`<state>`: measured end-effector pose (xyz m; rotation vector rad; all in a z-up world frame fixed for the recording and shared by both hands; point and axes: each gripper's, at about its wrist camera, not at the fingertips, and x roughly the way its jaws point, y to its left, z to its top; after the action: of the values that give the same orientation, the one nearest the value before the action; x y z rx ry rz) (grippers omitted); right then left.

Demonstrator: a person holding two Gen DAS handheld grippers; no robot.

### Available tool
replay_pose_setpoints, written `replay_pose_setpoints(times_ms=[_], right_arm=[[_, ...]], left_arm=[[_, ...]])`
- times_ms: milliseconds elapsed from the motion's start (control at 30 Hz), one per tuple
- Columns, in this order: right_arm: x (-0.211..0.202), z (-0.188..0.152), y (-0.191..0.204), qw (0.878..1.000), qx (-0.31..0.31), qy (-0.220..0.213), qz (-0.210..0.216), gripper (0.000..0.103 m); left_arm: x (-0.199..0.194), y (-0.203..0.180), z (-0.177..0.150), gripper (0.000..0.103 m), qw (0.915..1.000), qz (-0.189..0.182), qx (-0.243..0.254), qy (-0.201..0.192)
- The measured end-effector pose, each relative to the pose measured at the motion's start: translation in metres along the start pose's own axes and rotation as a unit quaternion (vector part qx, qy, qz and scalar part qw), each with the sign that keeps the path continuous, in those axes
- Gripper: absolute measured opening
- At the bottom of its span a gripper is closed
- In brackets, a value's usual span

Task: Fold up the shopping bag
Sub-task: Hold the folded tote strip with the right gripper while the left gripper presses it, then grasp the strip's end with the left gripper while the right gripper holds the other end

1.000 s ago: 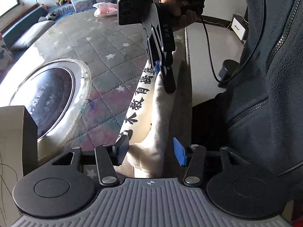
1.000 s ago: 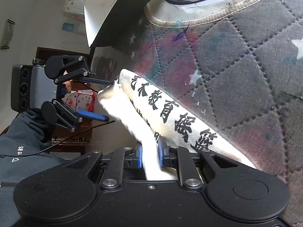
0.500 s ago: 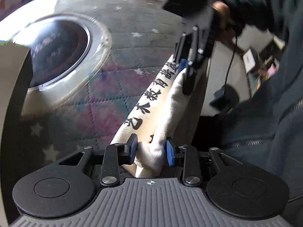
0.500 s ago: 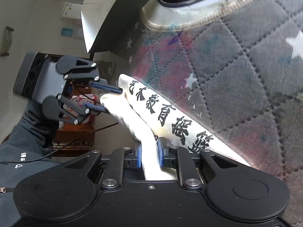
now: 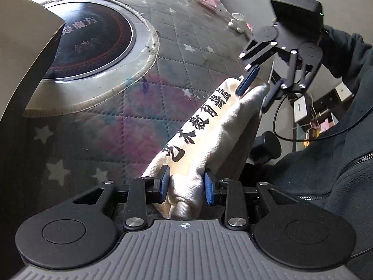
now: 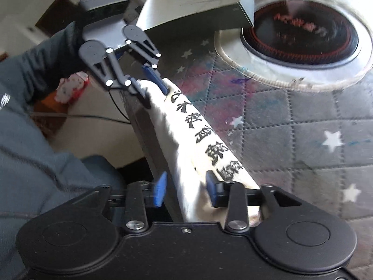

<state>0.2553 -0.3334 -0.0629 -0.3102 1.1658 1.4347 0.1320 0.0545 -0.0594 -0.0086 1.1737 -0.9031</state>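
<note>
Starting from the left, what is showing?

A box [image 5: 25, 53] is standing at the left edge, and it is covering part of a black disc [image 5: 93, 37] that is sitting in the mat [image 5: 191, 53].

And where is the bag [image 5: 209, 126] lying?

It is lying on the mat, right of the disc, near the table edge beside the person. It is gathered in a long, narrow fold with black characters on top, and it is stretching from one gripper to the other.

What is the left gripper [image 5: 186, 186] doing?

It is pinching the near end of the bag. Both blue pads are pressing into the cloth, and the cloth is bulging between them.

And the right gripper [image 5: 256, 88]?

It is sitting at the far end with its jaws apart. The bag is passing between them. In the right wrist view one pad is standing clear of the cloth, so nothing is squeezing it there.

What is showing further right?

A dark sleeve [image 5: 345, 53] is reaching to that gripper, and a cable [image 5: 326, 135] is hanging under it.
</note>
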Motion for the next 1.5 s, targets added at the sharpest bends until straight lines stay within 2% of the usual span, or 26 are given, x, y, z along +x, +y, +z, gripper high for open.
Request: replay_pose_setpoints(times_ms=[100,200,267,333,400,500,533,567,700,767,833,900,1067,1167,1200,1333,1433,1500], right_arm=[[-0.01,-0.004,0.013,0.998,-0.054,0.001,-0.025,0.054],[-0.012,-0.007,0.028,0.99,-0.123,0.012,-0.064,0.056],[-0.011,-0.008,0.033,0.986,-0.151,0.017,-0.072,0.057],[-0.01,-0.013,0.041,0.976,-0.194,0.024,-0.092,0.057],[-0.005,-0.024,0.052,0.958,-0.258,0.035,-0.122,0.057],[0.003,-0.033,0.059,0.942,-0.294,0.042,-0.153,0.05],[0.002,-0.034,0.058,0.943,-0.291,0.038,-0.157,0.046],[0.0,-0.032,0.054,0.952,-0.265,0.035,-0.15,0.043],[-0.008,-0.025,0.031,0.981,-0.16,0.02,-0.111,0.039],[-0.011,-0.023,0.006,0.995,-0.064,0.008,-0.073,0.037],[-0.014,-0.021,-0.02,0.999,0.033,-0.004,-0.035,0.036],[-0.015,-0.022,-0.039,0.995,0.099,-0.012,-0.007,0.036],[-0.015,-0.024,-0.054,0.984,0.178,-0.018,0.012,0.035],[-0.014,-0.028,-0.073,0.963,0.267,-0.021,0.034,0.034],[-0.013,-0.03,-0.083,0.951,0.305,-0.021,0.044,0.033],[-0.014,-0.035,-0.091,0.932,0.357,-0.027,0.052,0.032],[-0.016,-0.045,-0.089,0.916,0.395,-0.054,0.046,0.032],[-0.018,-0.046,-0.082,0.918,0.391,-0.064,0.031,0.032]], left_arm=[[0.0,0.001,-0.001,0.032,1.0,0.0,-0.005,-0.004],[0.0,0.001,-0.001,0.032,0.9999,0.002,-0.01,-0.005],[0.0,0.002,-0.001,0.032,0.9999,0.002,-0.013,-0.006],[0.0,0.003,-0.002,0.032,0.9998,0.001,-0.019,-0.008],[0.0,0.005,-0.003,0.032,0.9996,-0.002,-0.027,-0.012],[0.0,0.007,-0.004,0.032,0.9993,-0.005,-0.034,-0.016],[0.0,0.008,-0.004,0.032,0.9992,-0.005,-0.036,-0.017],[-0.001,0.009,-0.005,0.032,0.999,-0.006,-0.039,-0.019],[-0.001,0.011,-0.009,0.032,0.9983,-0.008,-0.05,-0.029],[-0.002,0.011,-0.009,0.032,0.998,-0.008,-0.055,-0.031],[-0.002,0.014,-0.009,0.032,0.9974,-0.009,-0.064,-0.033],[-0.002,0.016,-0.009,0.032,0.9968,-0.011,-0.072,-0.034],[-0.002,0.019,-0.008,0.031,0.9949,-0.011,-0.095,-0.031],[-0.002,0.022,-0.006,0.03,0.9924,-0.007,-0.12,-0.028],[-0.002,0.022,-0.006,0.03,0.9914,-0.006,-0.128,-0.026],[-0.002,0.025,-0.004,0.03,0.9869,-0.001,-0.16,-0.022],[-0.002,0.026,-0.003,0.03,0.9842,0.002,-0.176,-0.021],[-0.002,0.027,-0.003,0.03,0.9831,0.004,-0.182,-0.021]])
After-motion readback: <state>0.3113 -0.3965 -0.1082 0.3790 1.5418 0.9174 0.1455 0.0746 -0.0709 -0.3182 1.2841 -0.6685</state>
